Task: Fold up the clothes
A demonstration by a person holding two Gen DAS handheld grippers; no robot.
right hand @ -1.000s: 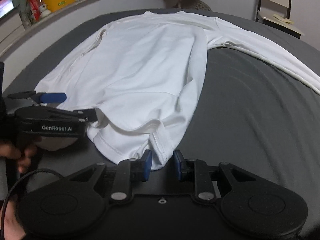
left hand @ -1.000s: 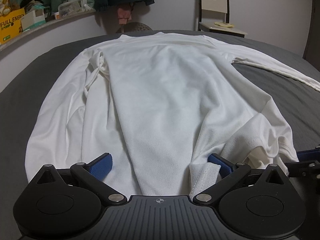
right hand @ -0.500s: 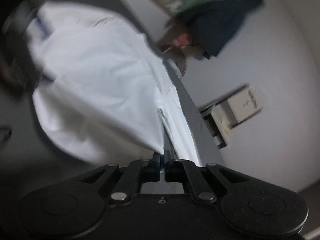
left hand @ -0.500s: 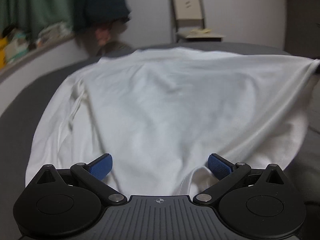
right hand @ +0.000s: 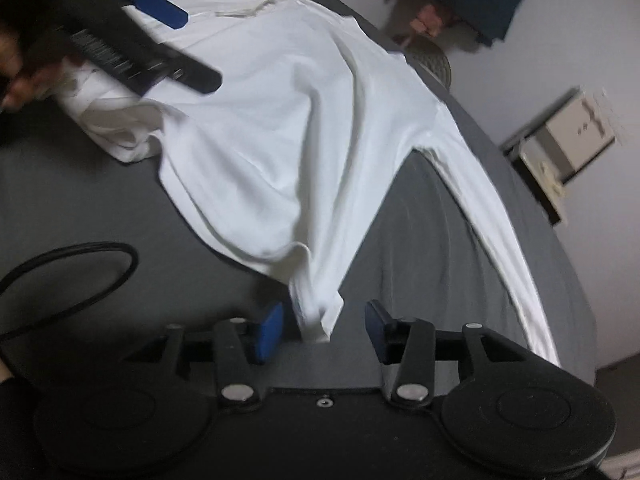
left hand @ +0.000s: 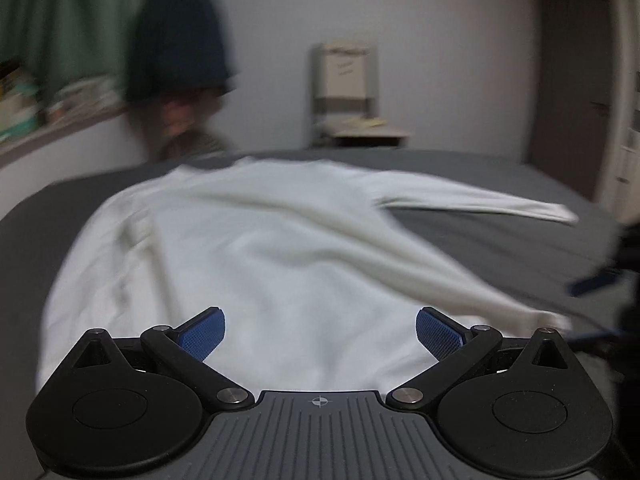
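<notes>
A white long-sleeved shirt (left hand: 280,264) lies spread on the grey bed (left hand: 500,248), one sleeve (left hand: 480,202) stretched to the right. My left gripper (left hand: 320,330) is open above the shirt's near hem, its blue pads wide apart and empty. In the right wrist view the shirt (right hand: 288,120) runs diagonally, and its hem corner (right hand: 316,316) lies between the pads of my right gripper (right hand: 324,326), which is open. The left gripper (right hand: 132,52) shows at the upper left of that view, over the shirt's other corner.
A wooden chair (left hand: 352,92) stands behind the bed against the wall. Dark and green clothes (left hand: 176,32) hang at the back left above a cluttered shelf (left hand: 40,108). A door (left hand: 572,88) is at the right. A black cable (right hand: 72,276) loops over the bed.
My right gripper had shut on the hem corner and lifted it out to the side; it has now opened and the corner is free. My left gripper stayed open and tilted up.
</notes>
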